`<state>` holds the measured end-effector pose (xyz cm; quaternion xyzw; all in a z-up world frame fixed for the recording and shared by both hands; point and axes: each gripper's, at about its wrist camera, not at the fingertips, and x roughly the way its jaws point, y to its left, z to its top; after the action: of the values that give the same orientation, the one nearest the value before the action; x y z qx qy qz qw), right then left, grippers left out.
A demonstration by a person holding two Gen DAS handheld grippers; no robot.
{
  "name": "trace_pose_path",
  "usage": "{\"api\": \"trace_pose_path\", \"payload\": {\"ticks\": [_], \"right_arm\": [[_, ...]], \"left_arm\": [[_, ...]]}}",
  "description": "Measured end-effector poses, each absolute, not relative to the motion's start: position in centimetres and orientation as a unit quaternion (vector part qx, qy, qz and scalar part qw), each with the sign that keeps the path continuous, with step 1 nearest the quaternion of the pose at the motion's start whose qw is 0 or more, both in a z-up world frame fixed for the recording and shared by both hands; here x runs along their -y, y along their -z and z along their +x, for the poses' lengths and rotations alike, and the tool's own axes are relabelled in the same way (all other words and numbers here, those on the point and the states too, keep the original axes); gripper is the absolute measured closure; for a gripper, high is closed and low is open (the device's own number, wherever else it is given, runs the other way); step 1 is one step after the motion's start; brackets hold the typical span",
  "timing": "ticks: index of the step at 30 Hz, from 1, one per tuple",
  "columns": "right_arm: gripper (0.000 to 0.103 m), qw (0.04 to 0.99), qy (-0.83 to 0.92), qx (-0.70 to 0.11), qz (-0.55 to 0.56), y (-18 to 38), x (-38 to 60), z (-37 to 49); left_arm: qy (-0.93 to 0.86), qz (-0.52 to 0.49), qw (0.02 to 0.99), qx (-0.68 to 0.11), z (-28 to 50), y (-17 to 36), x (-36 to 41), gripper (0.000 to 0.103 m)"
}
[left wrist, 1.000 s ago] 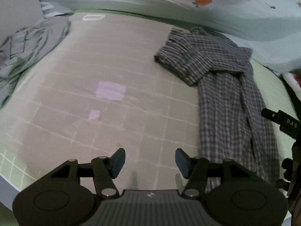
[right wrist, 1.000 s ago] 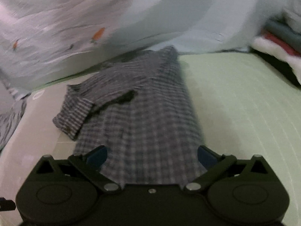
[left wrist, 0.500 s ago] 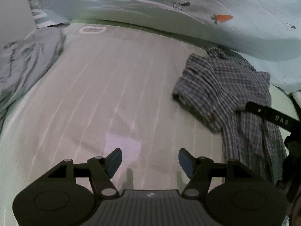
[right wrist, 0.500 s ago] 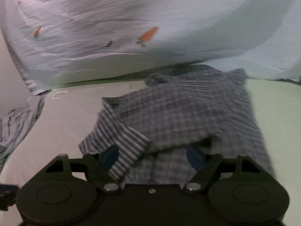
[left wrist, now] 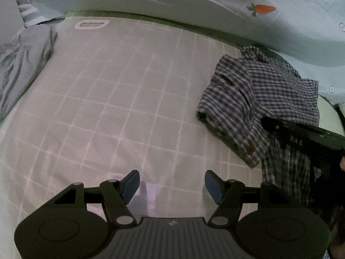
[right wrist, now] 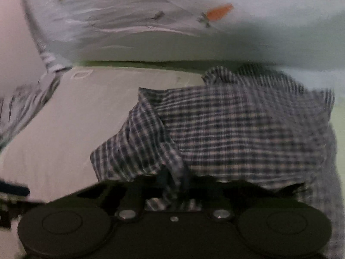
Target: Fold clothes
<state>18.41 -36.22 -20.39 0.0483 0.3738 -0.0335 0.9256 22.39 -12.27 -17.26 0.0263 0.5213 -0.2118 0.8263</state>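
A dark checked shirt lies bunched at the right of the bed, its cuff with a brown button pointing toward me. My left gripper hovers open over the bare sheet, well left of the shirt, holding nothing. Seen from the left wrist, the right gripper's black body reaches over the shirt's near part. In the right wrist view the shirt is lifted and folded back over itself, and my right gripper is shut on its fabric; the fingertips are buried under the cloth.
A grey-green grid sheet covers the bed. A pale duvet with a carrot print runs along the far side. A crumpled grey garment lies at the left edge. A striped cloth sits in the far left corner.
My right gripper closed on the shirt's near end and carried it forward, doubling the shirt over itself. The left gripper moved forward over the sheet and stayed open.
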Motion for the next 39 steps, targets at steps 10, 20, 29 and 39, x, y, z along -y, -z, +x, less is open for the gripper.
{"api": "trace_pose_path", "payload": {"ticks": [10,20,29,39], "right_arm": [[0.098,0.947,0.095,-0.292,0.096,15.2,37.8,6.9],[0.098,0.921,0.188,-0.287,0.186,14.0,39.4,-8.2],[0.099,0.886,0.211,-0.313,0.268,16.6,40.8,-14.8],[0.098,0.864,0.201,-0.373,0.273,19.4,40.7,-15.4]], "left_arm": [[0.236,0.030,0.840,-0.487,17.0,14.6,12.6,0.035],[0.288,0.065,0.815,-0.499,8.7,15.3,15.5,0.035],[0.303,0.097,0.798,-0.512,3.4,16.6,16.5,0.035],[0.280,0.100,0.795,-0.529,1.1,17.9,15.3,0.035]]}}
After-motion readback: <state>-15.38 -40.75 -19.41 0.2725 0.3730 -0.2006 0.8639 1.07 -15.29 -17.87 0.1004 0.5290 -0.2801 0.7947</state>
